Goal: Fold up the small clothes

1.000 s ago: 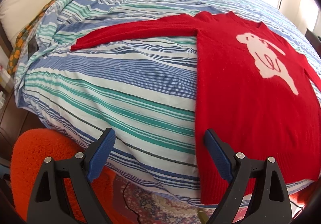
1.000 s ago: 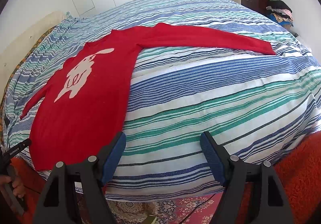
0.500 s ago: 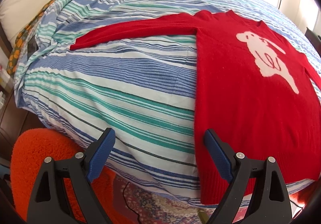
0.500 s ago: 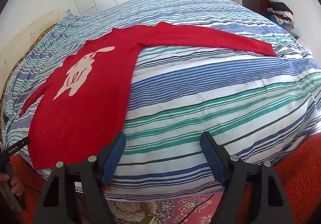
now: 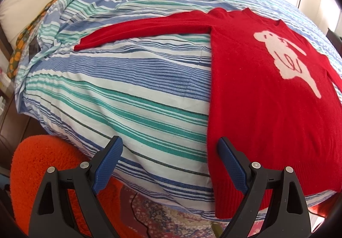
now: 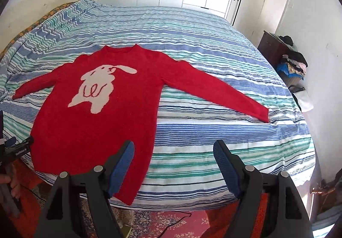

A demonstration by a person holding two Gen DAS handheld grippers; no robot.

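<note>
A bed (image 6: 213, 45) with a blue, green and white striped cover fills most of both views. On it a red sweater (image 6: 102, 122) (image 5: 267, 110) lies flat, front up, with a white rabbit (image 6: 100, 86) (image 5: 286, 56) on the chest. In the right wrist view its neck points to 12 o'clock, its hem hangs just over the bed's near edge at 6 o'clock, one sleeve (image 6: 218, 92) runs out toward 3 o'clock and the other toward 9 o'clock. In the left wrist view the sweater sits at 3 o'clock, with a sleeve (image 5: 145, 31) stretched toward 10 o'clock.

An orange shaggy rug (image 5: 42, 174) and a patterned carpet (image 6: 162, 223) lie on the floor below the bed edge. A pile of clothes (image 6: 290, 65) sits on a dark cabinet at 3 o'clock.

The right gripper (image 6: 173, 165) hangs over the near bed edge, fingers spread wide and holding nothing; its left finger shows in front of the sweater's hem. The left gripper (image 5: 168, 161) is likewise spread wide and empty, its right finger in front of the sweater's lower corner.
</note>
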